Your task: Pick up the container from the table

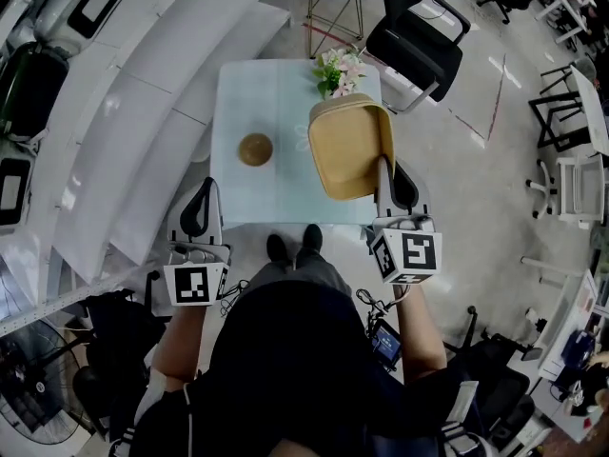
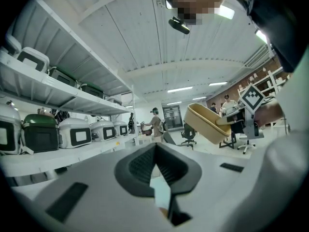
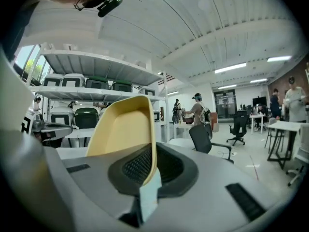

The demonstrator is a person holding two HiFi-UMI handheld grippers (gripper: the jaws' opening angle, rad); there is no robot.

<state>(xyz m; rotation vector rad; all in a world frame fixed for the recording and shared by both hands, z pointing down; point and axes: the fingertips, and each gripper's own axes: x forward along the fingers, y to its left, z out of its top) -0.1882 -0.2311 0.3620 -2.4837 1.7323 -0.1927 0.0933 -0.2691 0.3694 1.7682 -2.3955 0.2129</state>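
Note:
The tan, tub-shaped container (image 1: 350,146) hangs tilted above the right half of the pale blue table (image 1: 276,198). My right gripper (image 1: 383,167) is shut on its right rim. In the right gripper view the rim runs between the pads and the container (image 3: 123,127) rises ahead of the gripper (image 3: 152,153). My left gripper (image 1: 206,187) hovers at the table's near left corner, shut, with nothing in it. In the left gripper view the jaws of this gripper (image 2: 155,151) meet at their tips, and the lifted container (image 2: 207,122) shows off to the right.
A round brown object (image 1: 255,149) lies on the table's left half. A small bunch of flowers (image 1: 339,70) stands at the far right corner. White shelving (image 1: 124,112) with appliances runs along the left. A black office chair (image 1: 416,36) stands beyond the table.

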